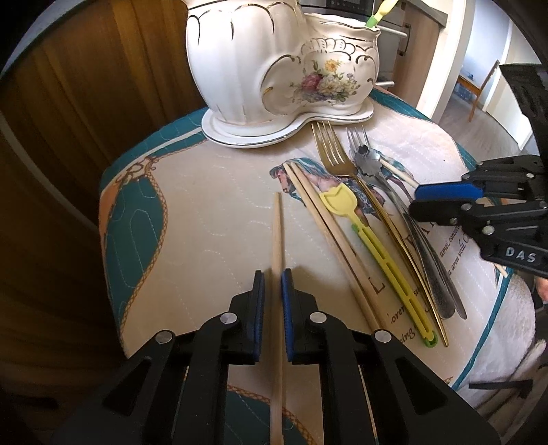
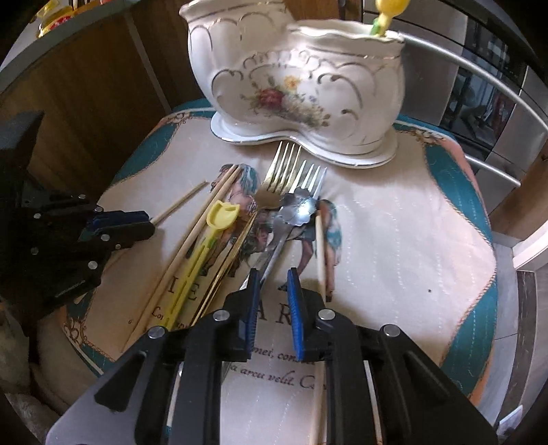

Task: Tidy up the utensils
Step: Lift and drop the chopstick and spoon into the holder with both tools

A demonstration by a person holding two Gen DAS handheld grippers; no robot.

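My left gripper (image 1: 273, 277) is shut on a single wooden chopstick (image 1: 277, 232) that lies lengthwise between its blue pads on the quilted mat (image 1: 205, 191). My right gripper (image 2: 274, 277) hangs narrowly open over the mat with only cloth showing between its pads. A silver fork's handle (image 2: 270, 263) runs beside its left finger, and a pale chopstick (image 2: 319, 246) lies just outside its right finger. Between the grippers lie a chopstick pair (image 2: 202, 222), a yellow plastic spoon (image 2: 222, 214), a gold fork (image 2: 277, 178) and a flower-shaped spoon (image 2: 298, 205).
A white floral ceramic holder (image 1: 284, 68) stands at the mat's far edge with a yellow-green utensil (image 1: 380, 13) in its lower compartment. Wooden cabinet fronts (image 1: 68, 102) are at the left, steel oven handles (image 2: 479, 89) at the right. The mat drops off at its edges.
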